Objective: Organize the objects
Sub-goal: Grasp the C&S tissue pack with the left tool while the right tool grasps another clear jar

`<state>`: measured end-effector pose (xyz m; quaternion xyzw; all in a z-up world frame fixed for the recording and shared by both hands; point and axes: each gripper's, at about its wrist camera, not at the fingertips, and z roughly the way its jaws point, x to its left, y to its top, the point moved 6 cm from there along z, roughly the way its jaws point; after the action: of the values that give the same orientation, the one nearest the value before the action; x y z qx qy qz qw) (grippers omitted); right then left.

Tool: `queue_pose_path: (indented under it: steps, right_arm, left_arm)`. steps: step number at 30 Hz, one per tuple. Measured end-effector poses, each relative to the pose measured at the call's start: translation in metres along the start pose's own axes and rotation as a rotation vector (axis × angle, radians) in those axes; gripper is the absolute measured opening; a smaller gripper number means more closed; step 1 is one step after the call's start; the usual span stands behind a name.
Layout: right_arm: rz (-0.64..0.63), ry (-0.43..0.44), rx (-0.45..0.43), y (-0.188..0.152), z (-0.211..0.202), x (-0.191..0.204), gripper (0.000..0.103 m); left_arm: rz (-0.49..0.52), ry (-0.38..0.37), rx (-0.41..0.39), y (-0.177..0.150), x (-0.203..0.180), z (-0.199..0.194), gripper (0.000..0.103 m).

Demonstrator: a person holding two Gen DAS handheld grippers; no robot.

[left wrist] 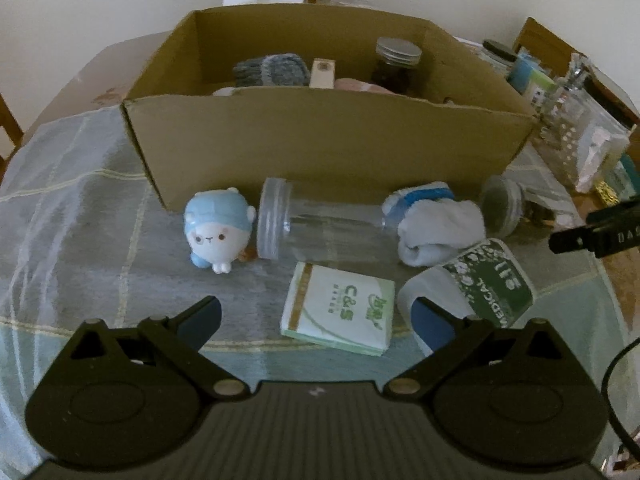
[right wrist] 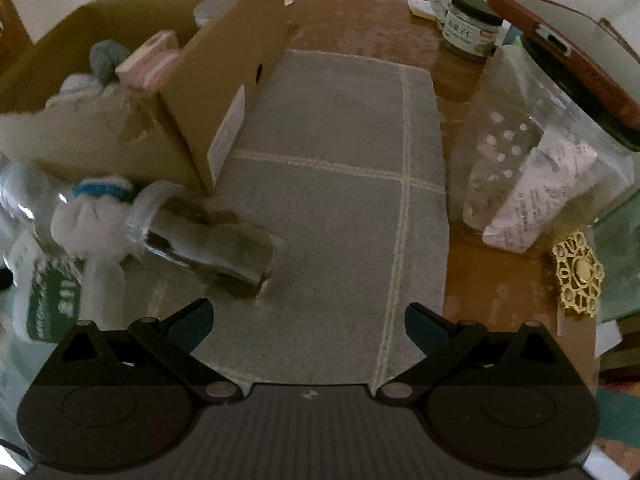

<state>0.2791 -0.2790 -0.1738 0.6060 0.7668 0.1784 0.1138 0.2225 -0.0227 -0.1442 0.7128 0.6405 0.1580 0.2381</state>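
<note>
An open cardboard box (left wrist: 328, 136) stands on a grey checked cloth (left wrist: 80, 216), holding a knitted item, a jar and other things. In front of it lie a blue-and-white plush toy (left wrist: 218, 230), an empty clear jar (left wrist: 316, 226) on its side, a white sock (left wrist: 436, 226), a tissue pack (left wrist: 340, 312), a green-labelled medical roll (left wrist: 480, 284) and a second jar (left wrist: 504, 206). My left gripper (left wrist: 316, 316) is open above the tissue pack. My right gripper (right wrist: 308, 320) is open and empty over the cloth, right of the filled jar (right wrist: 208, 236) and the sock (right wrist: 92, 220).
The box corner (right wrist: 208, 92) is left of the right gripper. At the right stand a clear container with papers (right wrist: 532, 176), a phone in a brown case (right wrist: 568, 56), a small labelled jar (right wrist: 470, 26) and a gold ornament (right wrist: 578, 274). The right gripper's body shows at the left view's right edge (left wrist: 600, 228).
</note>
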Motion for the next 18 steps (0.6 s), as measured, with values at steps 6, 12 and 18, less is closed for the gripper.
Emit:
queue_pose_path:
  steps: [6, 12, 18]
  right_arm:
    - [-0.013, 0.113, -0.011, 0.002, -0.01, 0.021, 0.103]
    - [0.011, 0.182, -0.001, 0.014, -0.007, 0.042, 0.103]
    - [0.076, 0.187, 0.002, 0.024, 0.003, 0.049, 0.103]
  left_arm:
    - [0.042, 0.008, 0.008, -0.001, 0.003, 0.005, 0.101]
    - [0.104, 0.001, 0.045, -0.006, -0.002, 0.021, 0.1]
    - [0.088, 0.0, 0.066, -0.009, -0.002, 0.033, 0.1]
